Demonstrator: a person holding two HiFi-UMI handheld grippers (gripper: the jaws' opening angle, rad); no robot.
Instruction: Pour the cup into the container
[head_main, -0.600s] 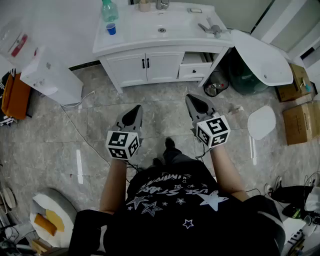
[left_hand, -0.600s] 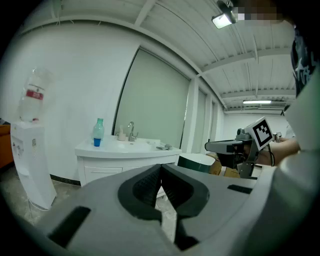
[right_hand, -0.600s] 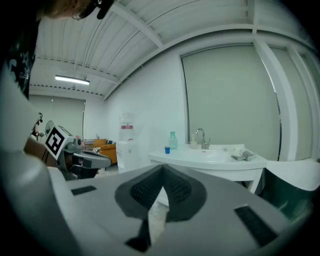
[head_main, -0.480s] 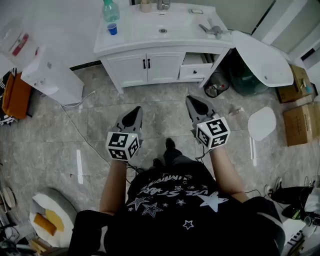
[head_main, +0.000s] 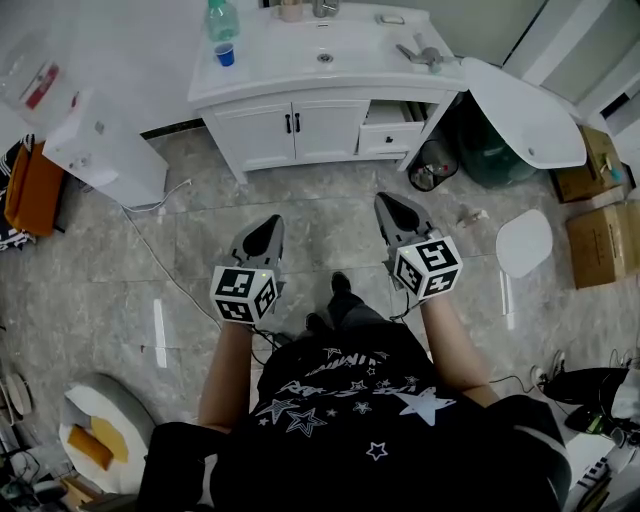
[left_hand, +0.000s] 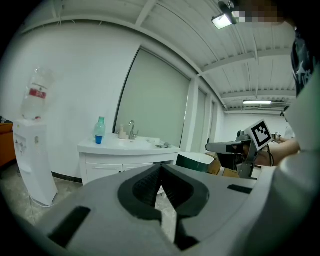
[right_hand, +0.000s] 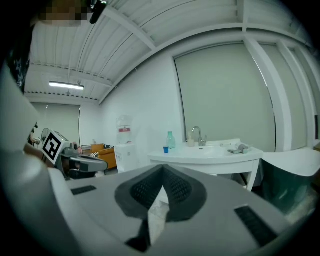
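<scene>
We hold 2 grippers, the left gripper (head_main: 271, 221) and the right gripper (head_main: 386, 201), both with jaws pressed together on nothing, well apart from the vanity (head_main: 285, 78). On it stand 1 blue cup (head_main: 225, 56) and 1 green bottle (head_main: 221, 19), just beside each other. A careless reach could topple either and spill.

Your right gripper (right_hand: 163, 166), jaws together and empty, faces a white vanity (right_hand: 210, 156) bearing a small blue cup (right_hand: 166, 149) beside a green bottle (right_hand: 170, 139).

Left claw (head_main: 270, 222), right claw (head_main: 388, 202) both closed, empty, pointing forward.
</scene>
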